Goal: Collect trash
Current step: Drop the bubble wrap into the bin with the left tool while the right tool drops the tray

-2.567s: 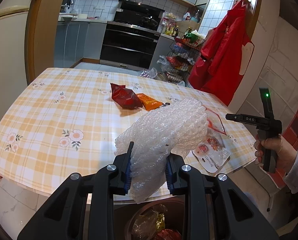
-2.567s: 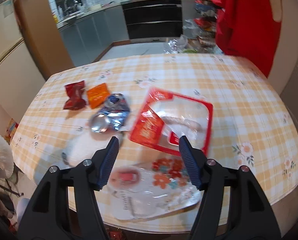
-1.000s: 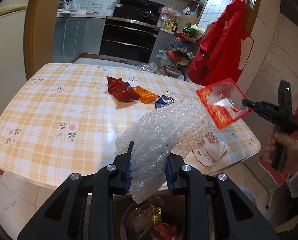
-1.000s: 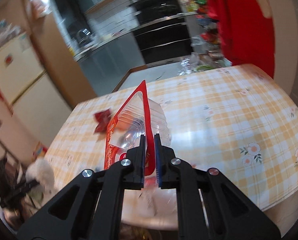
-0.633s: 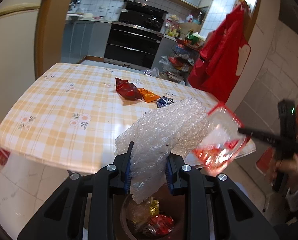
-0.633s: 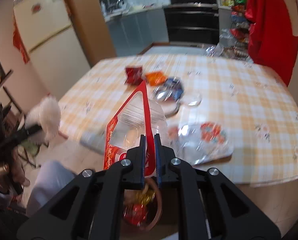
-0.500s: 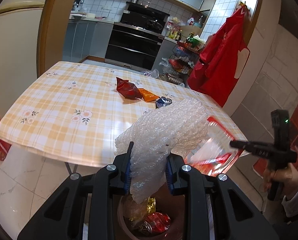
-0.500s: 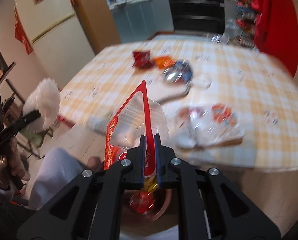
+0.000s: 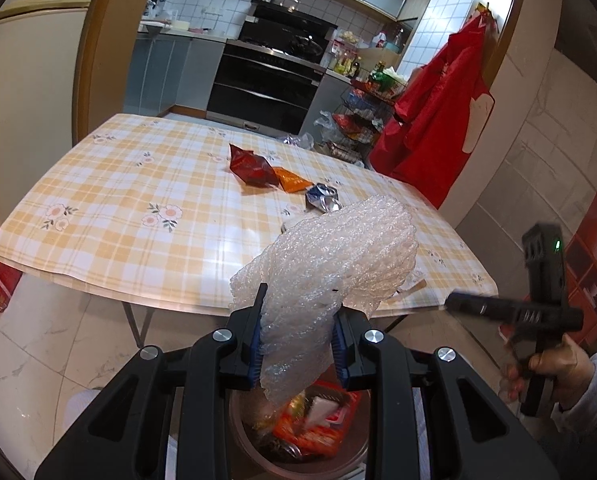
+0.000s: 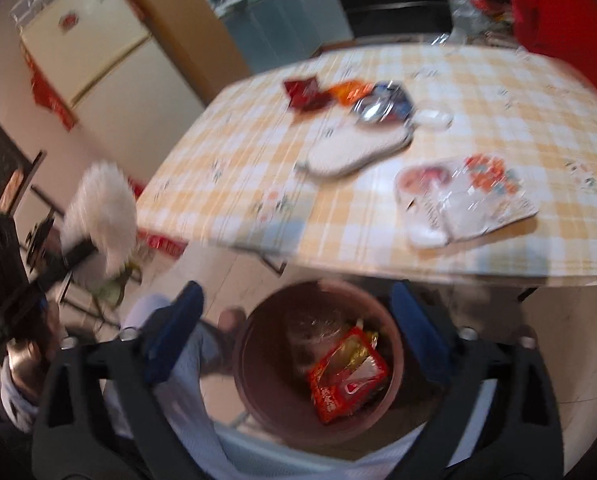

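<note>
Left gripper (image 9: 298,344) clamped on bubble wrap (image 9: 330,264), wad held above brown trash bin (image 10: 254,384) on floor beside surface (image 9: 118,200).

Right gripper (image 10: 298,328) spread wide, holding nothing, hovering over bin. Red-edged plastic tray (image 10: 348,372) lies inside bin among other wrappers.

On surface: dark red snack bag (image 9: 250,168), orange packet (image 9: 290,178) touching it, crushed can (image 9: 322,198) just beside, clear flowered package (image 10: 466,196) near front edge. Right-wrist view blurred.
</note>
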The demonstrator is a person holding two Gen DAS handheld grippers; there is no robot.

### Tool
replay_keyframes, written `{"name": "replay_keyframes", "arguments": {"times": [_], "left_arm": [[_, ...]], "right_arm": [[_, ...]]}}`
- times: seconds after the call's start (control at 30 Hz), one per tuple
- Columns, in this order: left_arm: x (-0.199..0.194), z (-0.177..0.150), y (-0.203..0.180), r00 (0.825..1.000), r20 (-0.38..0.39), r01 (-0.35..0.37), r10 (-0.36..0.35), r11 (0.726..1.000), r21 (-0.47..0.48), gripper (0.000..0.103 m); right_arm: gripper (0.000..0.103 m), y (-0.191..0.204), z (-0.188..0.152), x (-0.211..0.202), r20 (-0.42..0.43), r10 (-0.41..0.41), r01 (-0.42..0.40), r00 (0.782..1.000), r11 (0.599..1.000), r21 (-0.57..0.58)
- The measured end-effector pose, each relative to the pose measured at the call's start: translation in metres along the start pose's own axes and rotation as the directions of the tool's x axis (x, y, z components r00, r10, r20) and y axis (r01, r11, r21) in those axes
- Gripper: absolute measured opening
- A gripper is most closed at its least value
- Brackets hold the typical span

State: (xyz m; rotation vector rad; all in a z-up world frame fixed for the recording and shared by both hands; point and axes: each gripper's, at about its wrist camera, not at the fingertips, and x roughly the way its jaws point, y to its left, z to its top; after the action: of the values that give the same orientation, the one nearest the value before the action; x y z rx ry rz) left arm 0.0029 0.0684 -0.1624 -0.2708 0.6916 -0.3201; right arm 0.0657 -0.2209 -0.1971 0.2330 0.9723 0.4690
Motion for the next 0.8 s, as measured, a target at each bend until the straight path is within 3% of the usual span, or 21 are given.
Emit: {"name": "replay_keyframes", "arguments": {"times": [0.27, 0.43, 0.6, 0.8], "left_arm": [[0.025, -0.011, -0.013, 0.995, -0.091, 0.036, -0.032, 0.999, 0.039, 0.028], [0.04, -0.017, -0.026, 0.99, -0.134, 0.056, -0.044, 0.995, 0.086, 0.033], [0.053, -0.022, -0.029, 0.986, -0.162, 0.051, -0.037, 0.995, 0.082, 0.069], [0.054, -0.021, -0.017, 0.988, -0.156, 0.014, -0.007, 0.999, 0.047, 0.079]], "right_arm": [[0.097, -0.017, 0.016, -0.026, 0.13, -0.072, 0.069, 0.989, 0.997, 0.024], [0.097, -0.037, 0.016, -0.033, 0.153, -0.095, 0.087, 0.984, 0.994, 0.059], [0.097, -0.055, 0.014, -0.038, 0.156, -0.126, 0.113, 0.98, 0.99, 0.09], [0.097, -0.067, 0.015, -0.042, 0.166, -0.164, 0.145, 0.972, 0.982, 0.124]]}}
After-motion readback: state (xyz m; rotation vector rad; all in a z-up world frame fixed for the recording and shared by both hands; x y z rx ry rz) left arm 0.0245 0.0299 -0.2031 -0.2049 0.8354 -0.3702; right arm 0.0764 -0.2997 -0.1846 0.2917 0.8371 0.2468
